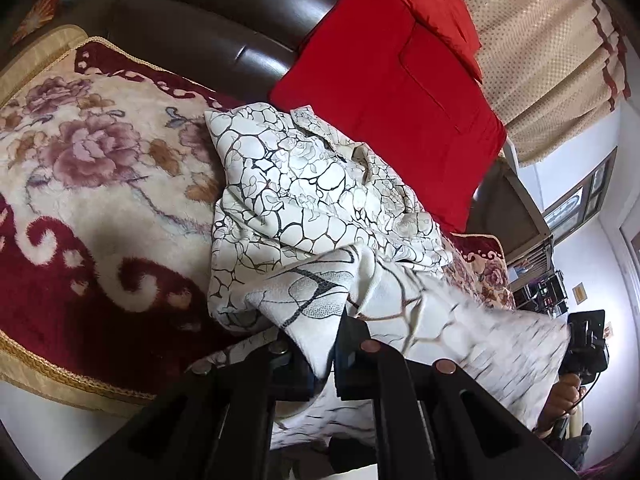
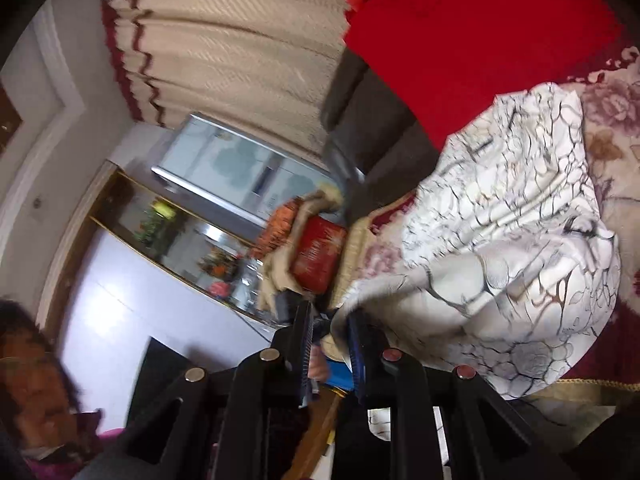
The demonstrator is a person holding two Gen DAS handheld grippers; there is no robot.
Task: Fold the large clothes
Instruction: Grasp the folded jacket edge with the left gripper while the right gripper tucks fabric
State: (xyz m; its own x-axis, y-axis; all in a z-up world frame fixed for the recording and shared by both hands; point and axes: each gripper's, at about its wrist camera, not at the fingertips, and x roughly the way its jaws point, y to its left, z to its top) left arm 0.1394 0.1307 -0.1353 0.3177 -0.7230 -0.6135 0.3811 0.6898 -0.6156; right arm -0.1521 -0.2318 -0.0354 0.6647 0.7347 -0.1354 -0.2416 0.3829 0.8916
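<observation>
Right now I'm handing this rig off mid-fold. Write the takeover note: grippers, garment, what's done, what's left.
Left gripper: shut on a fold of the white garment with black and gold crackle print.
Right gripper: cloth edge lies between its fingers; grip unclear through blur.
Garment: bunched on the red and cream floral sofa cover, below the red square cushion, near edge lifted.
Done: edge picked up.
Left: spread flat, then fold; no neat fold visible.

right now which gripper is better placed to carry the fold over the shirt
Left, probably. The left gripper clamps a broad fold of the shirt above the pile; the right gripper pinches only an edge at the side.
</observation>
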